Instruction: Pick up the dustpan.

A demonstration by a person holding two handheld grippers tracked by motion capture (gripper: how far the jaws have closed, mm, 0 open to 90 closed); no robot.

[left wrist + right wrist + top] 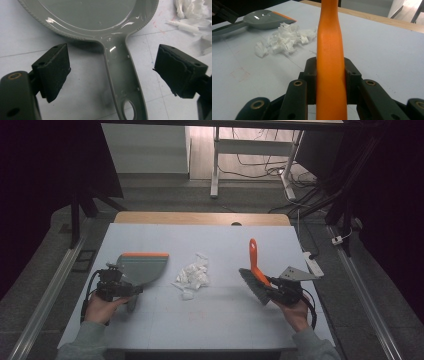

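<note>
A grey dustpan (141, 268) with an orange lip lies on the white table at the left. Its handle (123, 77) runs between the jaws of my left gripper (111, 67), which stands open with a clear gap on each side. My right gripper (330, 75) is shut on the orange handle (329, 50) of a hand brush (256, 282), held tilted with its grey bristles toward the table's middle. A heap of torn white paper (192, 276) lies between dustpan and brush, also seen as white scraps (284, 38) and at the upper right, paper (192, 12).
The table's wooden far edge (200, 217) runs along the back. A white power strip (312, 262) lies at the right edge. Beyond the table stand desk legs (215, 165) and loose cables on the floor.
</note>
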